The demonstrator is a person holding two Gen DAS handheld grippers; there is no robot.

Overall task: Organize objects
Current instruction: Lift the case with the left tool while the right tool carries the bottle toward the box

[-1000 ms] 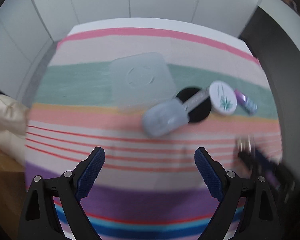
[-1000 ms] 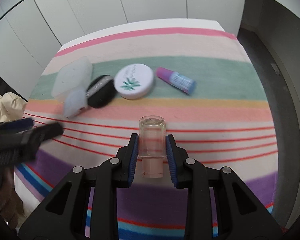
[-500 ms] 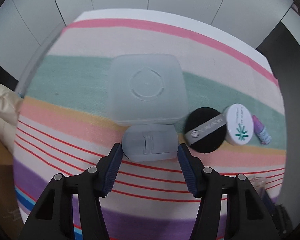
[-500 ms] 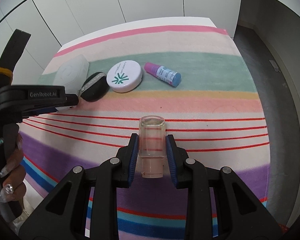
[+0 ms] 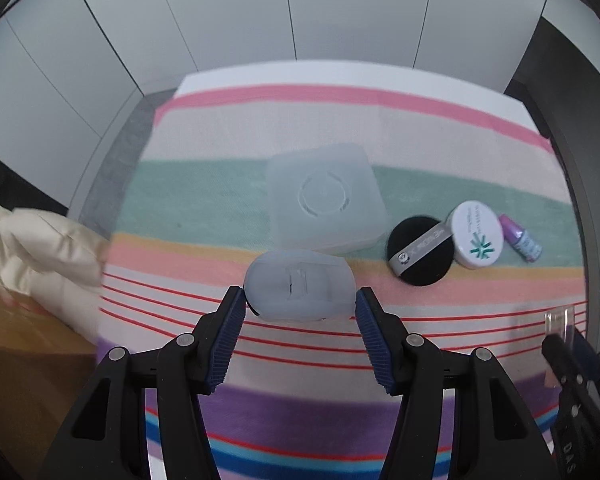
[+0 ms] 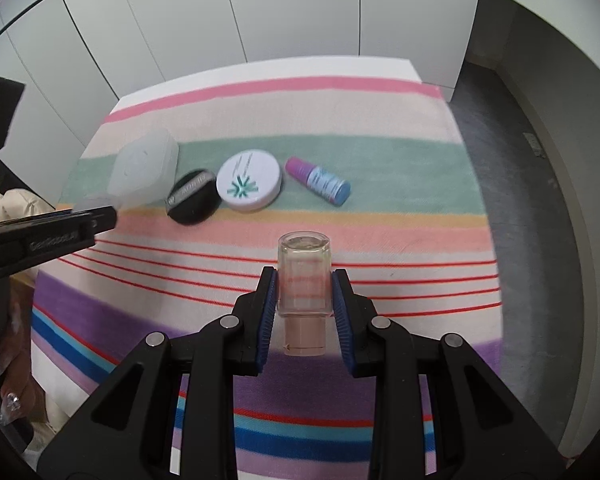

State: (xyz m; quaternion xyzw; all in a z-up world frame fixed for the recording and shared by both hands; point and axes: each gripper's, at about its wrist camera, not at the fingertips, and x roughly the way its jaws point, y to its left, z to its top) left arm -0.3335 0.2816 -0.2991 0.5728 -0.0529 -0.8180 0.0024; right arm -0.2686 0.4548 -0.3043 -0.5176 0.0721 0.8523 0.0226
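My left gripper [image 5: 300, 306] has its fingers clenched on a small frosted plastic case [image 5: 300, 290], held just above the striped cloth on the table [image 5: 340, 120]. My right gripper [image 6: 304, 300] grips a small clear bottle [image 6: 305, 280] the same way. A square translucent box [image 5: 326, 196] rests toward the table's far-left corner with its lid shut. Beside it, running toward the right edge, lie a black powder puff [image 5: 418, 250], a round white compact [image 5: 477, 240] and a purple-capped bottle [image 5: 522, 242]. Nothing looks stowed; I judge the sorting barely begun, with 2 items lifted and 3 untouched.
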